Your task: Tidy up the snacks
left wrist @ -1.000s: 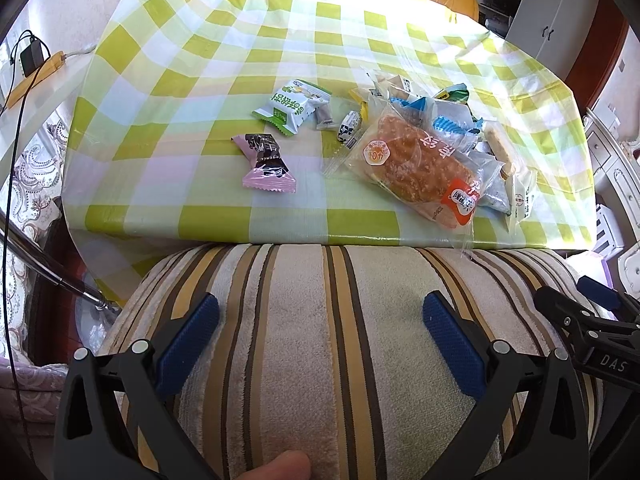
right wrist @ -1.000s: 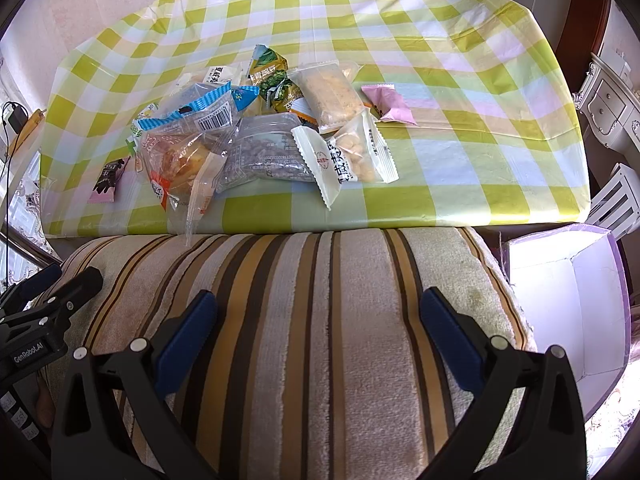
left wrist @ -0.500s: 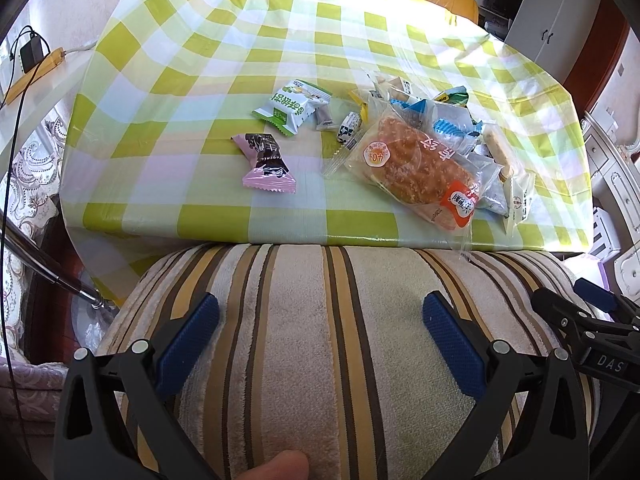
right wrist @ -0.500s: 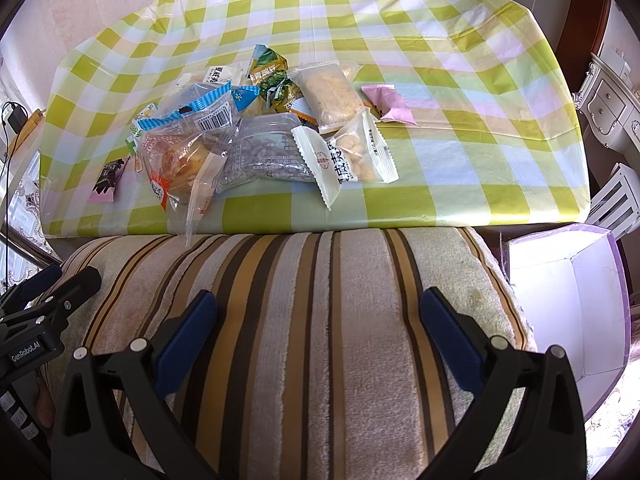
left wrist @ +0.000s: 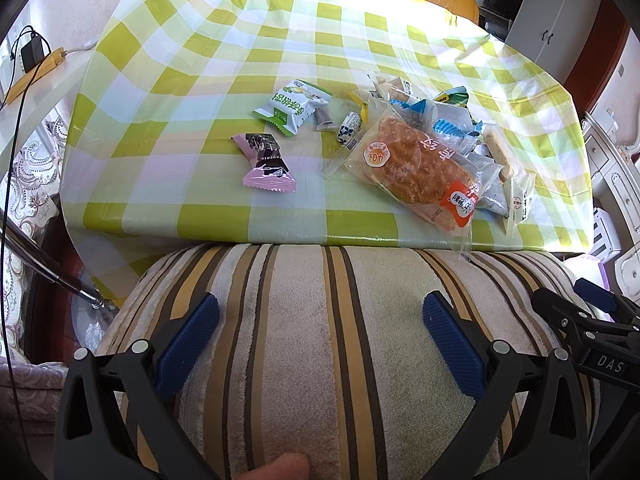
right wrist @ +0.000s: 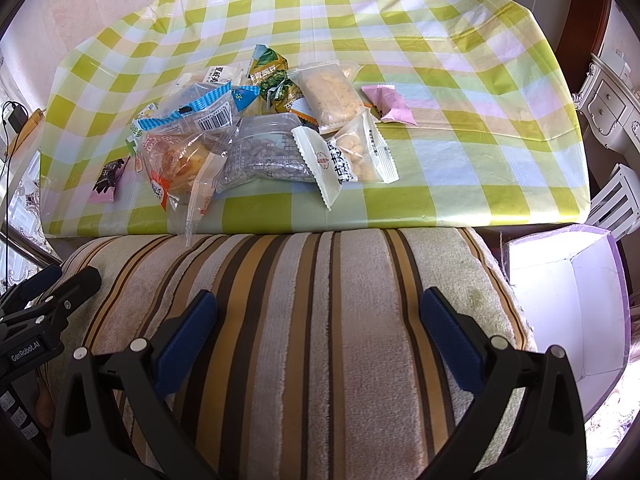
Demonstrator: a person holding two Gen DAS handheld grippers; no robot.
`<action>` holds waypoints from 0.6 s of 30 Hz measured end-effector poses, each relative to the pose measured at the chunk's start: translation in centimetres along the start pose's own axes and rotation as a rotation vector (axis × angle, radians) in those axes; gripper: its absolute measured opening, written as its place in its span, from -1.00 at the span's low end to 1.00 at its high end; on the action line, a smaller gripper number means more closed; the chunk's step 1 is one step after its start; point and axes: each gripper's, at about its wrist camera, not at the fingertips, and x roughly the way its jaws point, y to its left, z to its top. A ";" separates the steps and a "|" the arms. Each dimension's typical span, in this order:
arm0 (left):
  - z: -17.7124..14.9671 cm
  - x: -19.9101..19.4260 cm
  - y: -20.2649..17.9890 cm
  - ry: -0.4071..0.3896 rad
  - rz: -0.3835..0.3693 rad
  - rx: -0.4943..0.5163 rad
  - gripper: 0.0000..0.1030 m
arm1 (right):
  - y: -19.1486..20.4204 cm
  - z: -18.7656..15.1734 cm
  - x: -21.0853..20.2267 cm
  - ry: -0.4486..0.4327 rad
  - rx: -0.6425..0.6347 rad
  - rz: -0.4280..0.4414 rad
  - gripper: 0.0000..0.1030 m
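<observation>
Both grippers hang over a striped cushion (left wrist: pixel 320 340), short of the desk (left wrist: pixel 200 60). The left gripper (left wrist: pixel 320 336) is spread wide and holds nothing; the right gripper (right wrist: pixel 320 332) is likewise released and empty.

The snacks lie on the desk beyond the cushion. The bread pack (left wrist: pixel 420 172) sits nearest the cushion, its clear wrapper tail poking past the desk edge. Left of the bread lie a pink wafer (left wrist: pixel 266 164) and a green pack (left wrist: pixel 294 106), each apart from the heap. Behind and right of the bread the rest are piled, overlapping. A white box (right wrist: pixel 580 300) stands open, right of the cushion.

Nothing looks sorted yet. The risks, as I judge them: pulling one pack from the heap could drag its neighbours off the desk; the slick film may slip from the pads; clenching hard on the bread would crush it.
</observation>
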 end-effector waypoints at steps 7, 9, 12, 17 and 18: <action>-0.1 -0.1 -0.1 -0.001 0.012 0.007 0.92 | -0.1 0.0 0.0 0.000 0.000 0.000 0.97; -0.1 -0.1 -0.2 0.001 0.016 0.008 0.92 | -0.1 -0.1 -0.1 0.000 0.000 0.000 0.97; -0.1 -0.1 -0.4 0.001 0.022 0.011 0.92 | -0.2 -0.3 -0.1 -0.003 -0.001 -0.001 0.97; -0.2 -0.2 -0.5 0.002 0.027 0.010 0.92 | -0.3 -0.2 -0.2 -0.006 0.005 0.008 0.97; -0.2 -0.2 -0.5 0.002 0.028 0.009 0.92 | -0.3 -0.2 -0.2 -0.006 0.004 0.007 0.97</action>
